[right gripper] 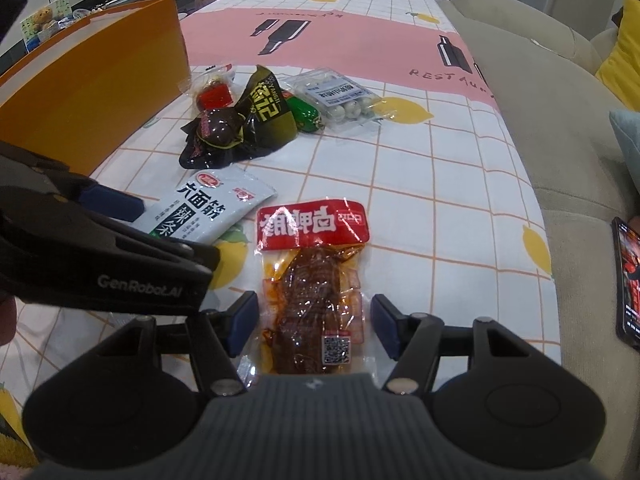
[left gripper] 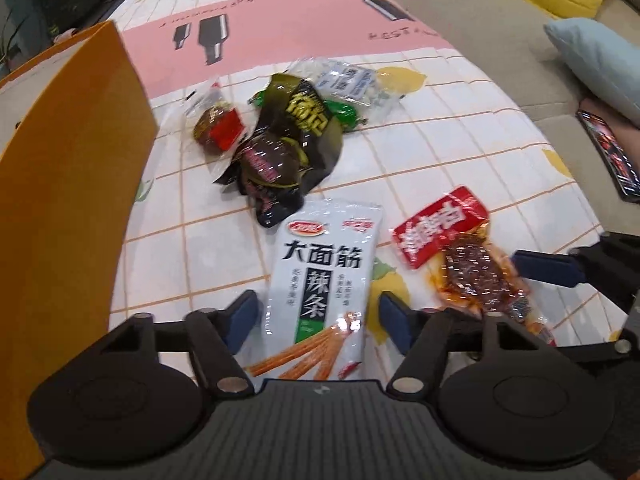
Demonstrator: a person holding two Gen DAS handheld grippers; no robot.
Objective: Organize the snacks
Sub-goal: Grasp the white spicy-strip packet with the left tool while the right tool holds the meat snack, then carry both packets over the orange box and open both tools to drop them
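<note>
A white spicy-strip packet [left gripper: 320, 280] lies on the checked tablecloth [left gripper: 440, 152]. My left gripper [left gripper: 319, 312] is shut on it, a blue pad at each long edge. Just to its right lies a red-topped clear packet of braised meat [right gripper: 312, 280], and my right gripper [right gripper: 314, 316] is shut across its width. In the right wrist view the left gripper's finger [right gripper: 112, 204] rests beside the white packet [right gripper: 208, 212]. In the left wrist view the right gripper's finger [left gripper: 548, 268] sits by the meat packet [left gripper: 460, 256].
An orange box [left gripper: 72, 160] stands along the left. Farther back lies a pile of snacks: a dark packet [right gripper: 264, 112], a clear bag of white balls [right gripper: 340, 100], a red-labelled egg pack [right gripper: 214, 96], a green candy [right gripper: 306, 114]. A phone [right gripper: 626, 280] lies on the sofa [right gripper: 540, 100].
</note>
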